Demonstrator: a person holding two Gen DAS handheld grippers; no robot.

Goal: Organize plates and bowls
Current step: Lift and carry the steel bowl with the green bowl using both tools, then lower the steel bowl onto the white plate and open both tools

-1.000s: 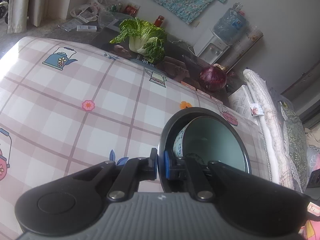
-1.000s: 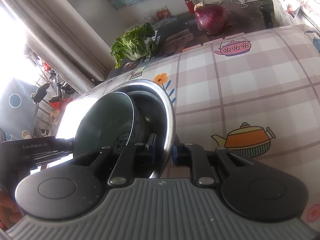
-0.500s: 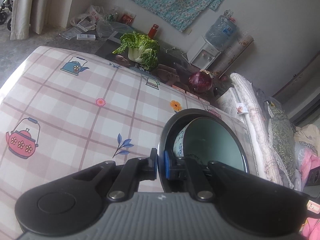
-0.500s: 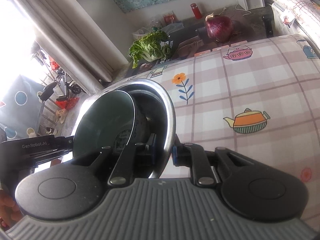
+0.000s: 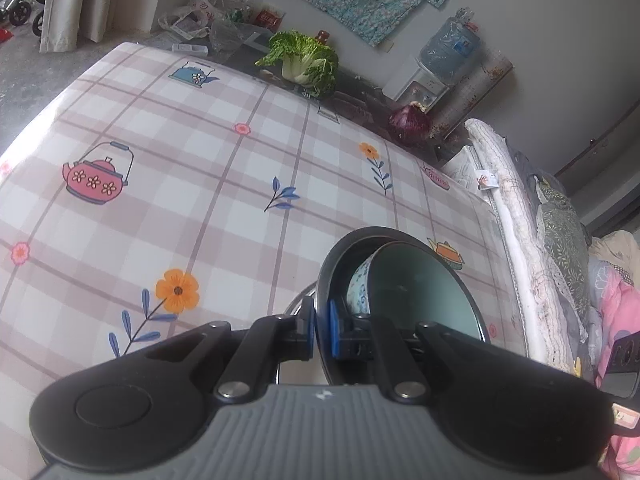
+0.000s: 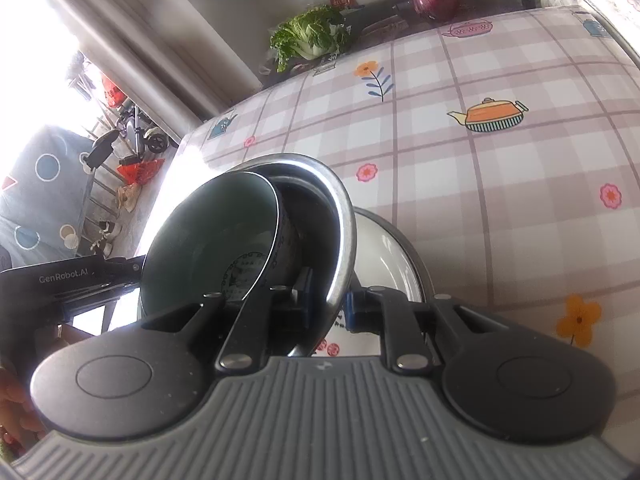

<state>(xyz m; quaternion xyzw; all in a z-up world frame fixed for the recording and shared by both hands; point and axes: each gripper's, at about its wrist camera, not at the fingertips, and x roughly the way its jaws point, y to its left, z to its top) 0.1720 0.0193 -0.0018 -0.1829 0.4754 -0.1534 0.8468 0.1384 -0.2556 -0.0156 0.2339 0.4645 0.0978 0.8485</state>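
My left gripper (image 5: 322, 326) is shut on the rim of a steel bowl (image 5: 332, 256). A blue-patterned ceramic bowl (image 5: 416, 284) with a pale green inside sits nested in it. My right gripper (image 6: 326, 306) is shut on the opposite rim of the same steel bowl (image 6: 342, 220), with the ceramic bowl (image 6: 208, 236) inside. Both bowls are tilted and held above the table. A white plate (image 6: 384, 256) with a grey rim lies just under them; its edge shows in the left wrist view (image 5: 294, 308).
The table has a pink plaid cloth (image 5: 200, 152) with teapots and flowers. A green cabbage (image 5: 308, 60) and a red cabbage (image 5: 410, 122) lie beyond the far edge. Folded bedding (image 5: 520, 216) runs along the right side.
Both grippers have carried the nested bowls back toward the near side of the table. The white plate has come into view beneath them.
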